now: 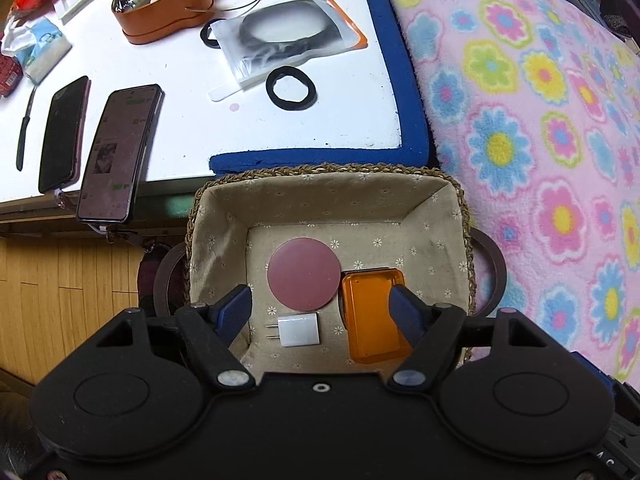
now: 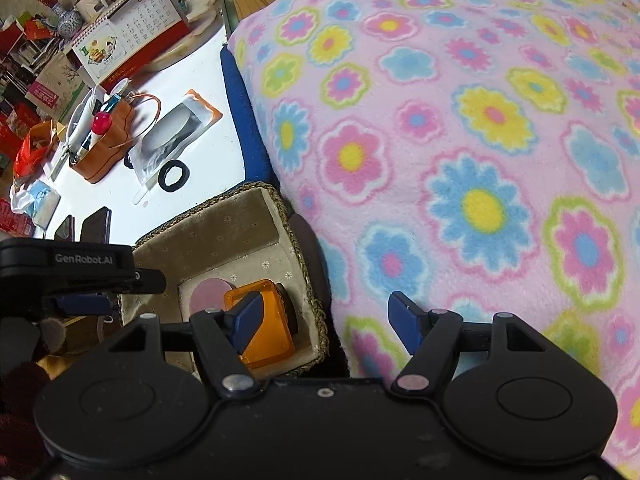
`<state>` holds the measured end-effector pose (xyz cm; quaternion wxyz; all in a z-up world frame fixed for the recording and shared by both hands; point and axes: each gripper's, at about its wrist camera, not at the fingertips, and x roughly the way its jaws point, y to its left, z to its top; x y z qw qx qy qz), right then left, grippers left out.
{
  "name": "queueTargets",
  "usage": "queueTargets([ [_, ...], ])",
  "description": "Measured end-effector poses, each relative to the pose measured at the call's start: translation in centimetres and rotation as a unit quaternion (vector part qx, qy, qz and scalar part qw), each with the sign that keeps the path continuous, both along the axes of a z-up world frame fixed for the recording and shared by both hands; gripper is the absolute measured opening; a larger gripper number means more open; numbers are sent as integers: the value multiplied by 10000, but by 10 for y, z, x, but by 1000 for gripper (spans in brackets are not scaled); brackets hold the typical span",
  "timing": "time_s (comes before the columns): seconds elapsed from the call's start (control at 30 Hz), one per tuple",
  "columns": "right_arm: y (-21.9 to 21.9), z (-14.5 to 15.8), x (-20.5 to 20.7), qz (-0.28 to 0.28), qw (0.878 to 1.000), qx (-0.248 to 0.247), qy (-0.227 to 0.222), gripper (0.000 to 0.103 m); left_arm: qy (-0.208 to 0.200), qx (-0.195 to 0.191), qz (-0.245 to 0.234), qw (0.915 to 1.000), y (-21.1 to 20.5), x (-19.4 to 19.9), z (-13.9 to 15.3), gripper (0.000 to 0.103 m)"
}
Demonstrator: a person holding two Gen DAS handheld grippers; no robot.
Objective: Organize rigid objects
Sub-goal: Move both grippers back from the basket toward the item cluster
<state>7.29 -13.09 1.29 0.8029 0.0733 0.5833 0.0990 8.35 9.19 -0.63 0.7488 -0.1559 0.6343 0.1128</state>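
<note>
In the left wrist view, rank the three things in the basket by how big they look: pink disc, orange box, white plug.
1. Orange box and pink disc: too alike to rank; the box is partly hidden by a finger.
2. White plug, clearly smallest.

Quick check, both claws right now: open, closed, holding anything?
Left claw: open, empty, above the lined basket.
Right claw: open, empty, over the flowered blanket's edge.

The white counter (image 1: 180, 128) carries two phones (image 1: 116, 152), black rings (image 1: 291, 89), a pouch (image 1: 288, 36) and an orange holder (image 1: 164, 20); right, a bed (image 1: 540, 120).
</note>
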Motion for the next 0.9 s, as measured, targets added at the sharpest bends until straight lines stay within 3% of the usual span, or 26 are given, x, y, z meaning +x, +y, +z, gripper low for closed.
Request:
queueTargets([
  [0.43,-43,15,-9,-294,9990,-64,-335,71,-123,170,-653,9976,-52,4,14,71],
  [0.63,-74,32,-26,-503,9971,-199,-527,73,-146,199,-1380,9901,-94,5,13,72],
  [0.73,-97,43,-38,-661,9942,-438,-725,84,-85,89,-1634,9865,-109,4,10,72],
  [0.9,-154,58,-57,-1089,9867,-824,-885,84,-97,177,-1965,9803,-128,-1,9,72],
])
